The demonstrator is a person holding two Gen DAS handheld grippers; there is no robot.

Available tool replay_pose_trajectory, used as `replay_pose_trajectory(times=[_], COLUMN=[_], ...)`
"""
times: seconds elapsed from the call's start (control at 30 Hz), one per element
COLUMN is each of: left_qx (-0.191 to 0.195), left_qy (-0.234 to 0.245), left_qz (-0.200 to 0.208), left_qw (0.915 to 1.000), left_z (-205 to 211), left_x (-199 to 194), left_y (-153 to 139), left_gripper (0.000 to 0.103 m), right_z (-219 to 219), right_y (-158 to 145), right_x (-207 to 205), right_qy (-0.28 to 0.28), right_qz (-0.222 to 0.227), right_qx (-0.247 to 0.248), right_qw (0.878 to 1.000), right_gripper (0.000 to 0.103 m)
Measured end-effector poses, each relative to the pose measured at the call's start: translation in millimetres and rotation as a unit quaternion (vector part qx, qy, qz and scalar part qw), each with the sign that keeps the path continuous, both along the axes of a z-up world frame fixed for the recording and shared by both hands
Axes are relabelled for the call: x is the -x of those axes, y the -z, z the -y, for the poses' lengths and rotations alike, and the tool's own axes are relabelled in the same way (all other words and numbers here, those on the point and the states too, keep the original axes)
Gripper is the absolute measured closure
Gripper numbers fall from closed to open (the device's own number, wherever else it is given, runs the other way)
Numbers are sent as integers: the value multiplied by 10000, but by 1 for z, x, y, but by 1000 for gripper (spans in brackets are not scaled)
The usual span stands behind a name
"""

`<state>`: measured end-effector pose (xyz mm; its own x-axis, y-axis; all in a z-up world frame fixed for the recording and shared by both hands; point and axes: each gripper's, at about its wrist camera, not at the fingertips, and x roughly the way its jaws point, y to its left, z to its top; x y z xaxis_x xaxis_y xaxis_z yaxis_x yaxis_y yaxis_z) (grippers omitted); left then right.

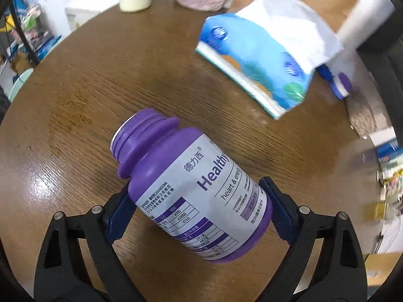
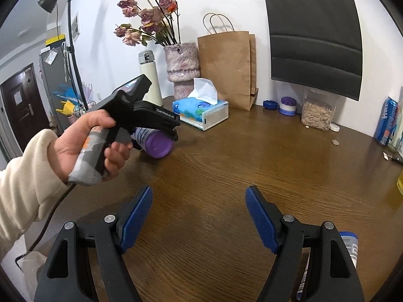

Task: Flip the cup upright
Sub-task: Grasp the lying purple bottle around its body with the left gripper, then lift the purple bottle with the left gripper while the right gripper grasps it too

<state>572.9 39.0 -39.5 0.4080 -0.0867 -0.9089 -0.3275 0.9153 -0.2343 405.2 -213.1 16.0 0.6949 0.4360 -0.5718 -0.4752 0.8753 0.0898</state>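
The task's cup is a purple capless bottle (image 1: pixel 191 191) with a white label, tilted, its open neck pointing up-left away from the camera. My left gripper (image 1: pixel 199 206) is shut on the bottle's lower body, one blue pad on each side. In the right wrist view a hand holds that left gripper (image 2: pixel 163 123) over the round wooden table (image 2: pixel 226 166), and the bottle's purple base (image 2: pixel 158 143) shows beneath it, low over the table. My right gripper (image 2: pixel 199 216) is open near the table's front, with nothing between its fingers.
A blue tissue box (image 2: pixel 200 112) stands behind the bottle. At the back are a cream flask (image 2: pixel 150 78), a vase of dried flowers (image 2: pixel 181 68), a brown paper bag (image 2: pixel 228 68), a small purple-and-white jar (image 2: pixel 287 105) and a seed container (image 2: pixel 317 112).
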Motion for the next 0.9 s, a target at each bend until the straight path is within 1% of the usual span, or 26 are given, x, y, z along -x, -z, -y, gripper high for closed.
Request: replay_pose_trajectory(times=[0.03,0.1,0.17,0.2,0.27,0.33,0.4,0.43,0.53,0.63,0.67,0.7,0.8,0.83,0.87,0.9], left_qx=[-64,-236,-392,-462,-568,-766,-913,-909,-758,-674,-633,-590,-467,-455,-457,-457], left_qy=[129,481,845,1138,1725,2417,2978,3267,3832,4265,4385,4482,4667,4699,4706,4697], left_qz=[138,584,1041,1376,2006,2737,3198,3310,3566,3747,3771,3762,3782,3784,3755,3749], left_qw=[9998,9969,9902,9828,9627,9278,8948,8806,8487,8205,8134,8088,7981,7962,7971,7980], left_z=[4,14,25,33,46,62,74,83,102,120,122,125,123,126,123,124], left_x=[3,20,43,60,90,127,150,164,196,207,209,210,209,208,203,203], left_y=[-6,-28,-52,-67,-91,-109,-119,-121,-126,-128,-129,-132,-130,-128,-126,-126], left_gripper=[13,13,13,13,13,13,13,13,13,13,13,13,13,13,12,13], right_z=[1,6,13,17,29,40,48,50,43,29,23,18,11,10,11,13], right_y=[-2,-11,-23,-29,-48,-65,-79,-85,-93,-87,-83,-78,-65,-62,-59,-58], right_x=[1,6,13,17,26,32,32,30,22,11,8,4,-7,-10,-12,-14], right_qy=[13,73,132,155,185,137,-24,-184,-740,-1112,-1203,-1291,-1636,-1677,-1758,-1821], right_qz=[27,147,281,355,550,662,622,535,173,-244,-427,-620,-1110,-1243,-1352,-1413], right_qx=[-7,-78,-197,-269,-525,-821,-1157,-1332,-1670,-1857,-1894,-1947,-2352,-2490,-2657,-2794], right_qw=[10000,9998,9993,9989,9969,9943,9913,9895,9830,9760,9736,9704,9516,9457,9382,9321], right_gripper=[22,22,22,22,22,22,22,22,22,22,22,22,22,25,34,35])
